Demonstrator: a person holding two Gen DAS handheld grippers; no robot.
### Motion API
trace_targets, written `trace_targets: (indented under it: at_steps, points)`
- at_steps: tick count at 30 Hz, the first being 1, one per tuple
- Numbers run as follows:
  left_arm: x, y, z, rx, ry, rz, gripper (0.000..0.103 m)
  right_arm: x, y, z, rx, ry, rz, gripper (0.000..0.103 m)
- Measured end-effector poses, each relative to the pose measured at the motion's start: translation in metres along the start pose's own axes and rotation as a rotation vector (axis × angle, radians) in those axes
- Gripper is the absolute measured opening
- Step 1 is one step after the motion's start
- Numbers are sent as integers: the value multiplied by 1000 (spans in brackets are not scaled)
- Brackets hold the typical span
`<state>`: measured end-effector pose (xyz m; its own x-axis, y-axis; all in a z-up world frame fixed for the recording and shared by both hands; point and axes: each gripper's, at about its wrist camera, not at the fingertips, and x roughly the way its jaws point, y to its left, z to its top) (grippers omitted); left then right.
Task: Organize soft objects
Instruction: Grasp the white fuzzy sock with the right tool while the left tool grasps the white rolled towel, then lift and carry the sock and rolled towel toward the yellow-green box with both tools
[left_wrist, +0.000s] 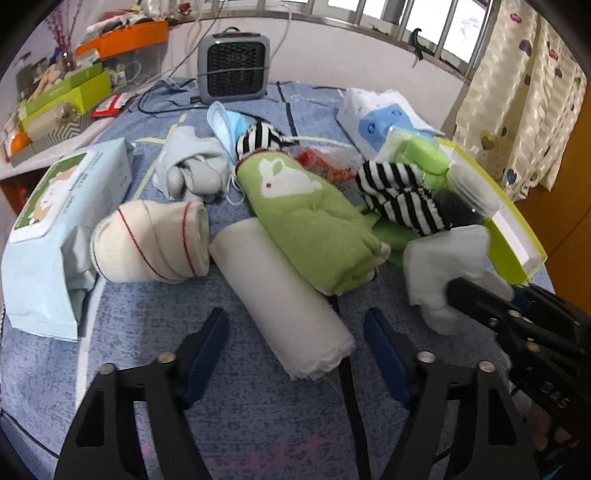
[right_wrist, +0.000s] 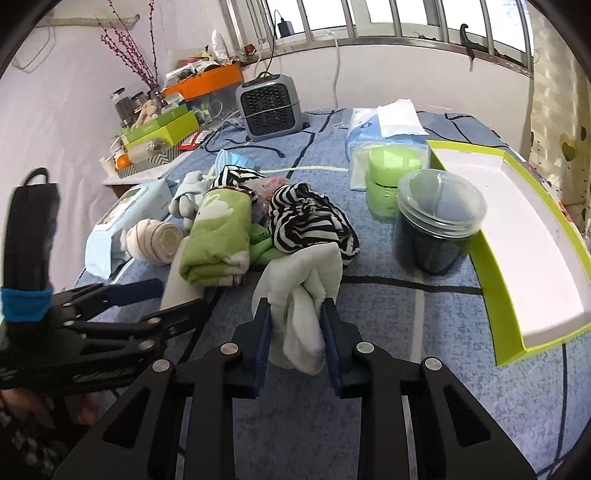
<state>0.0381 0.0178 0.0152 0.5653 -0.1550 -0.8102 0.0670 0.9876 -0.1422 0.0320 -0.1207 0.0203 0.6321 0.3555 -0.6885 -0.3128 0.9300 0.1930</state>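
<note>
White cloth (right_wrist: 303, 295) is pinched in the right gripper (right_wrist: 297, 325), left gripper (left_wrist: 295, 347) open astride a white roll (left_wrist: 280, 299); tray (right_wrist: 517, 236) unfilled, pile unsorted.

Crowded middle, open blue cover near the edge

From the left gripper (left_wrist: 295, 354), the white roll (left_wrist: 284, 299) blocks 12 o'clock and the wipes pack (left_wrist: 55, 236) 10 o'clock; bare bedcover (left_wrist: 258, 424) lies open at 6. The jar (right_wrist: 439, 221) and green tray (right_wrist: 517, 236) wall off 2 o'clock in the right view.
</note>
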Motion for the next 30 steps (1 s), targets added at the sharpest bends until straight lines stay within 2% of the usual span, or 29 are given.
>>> trace_targets:
  at_steps: [6, 8, 9, 13, 16, 30]
  points:
    - [1, 2, 0, -3, -15, 25, 62, -6, -6, -5, 18, -12, -25, 27]
    - [0, 1, 0, -3, -16, 32, 53, -7, -7, -6, 21, -12, -24, 27]
    - [0, 1, 0, -3, -16, 22, 46, -6, -8, -6, 22, -12, -24, 27]
    - [-2, -1, -2, 2, -17, 16, 35, -9, -9, -6, 25, -17, -25, 27]
    - [-7, 0, -3, -5, -27, 19, 32, -11, -9, -8, 26, -21, -27, 27]
    - [-48, 0, -20, 14, -84, -3, 29, -33, -4, -13, 21, -64, -30, 27]
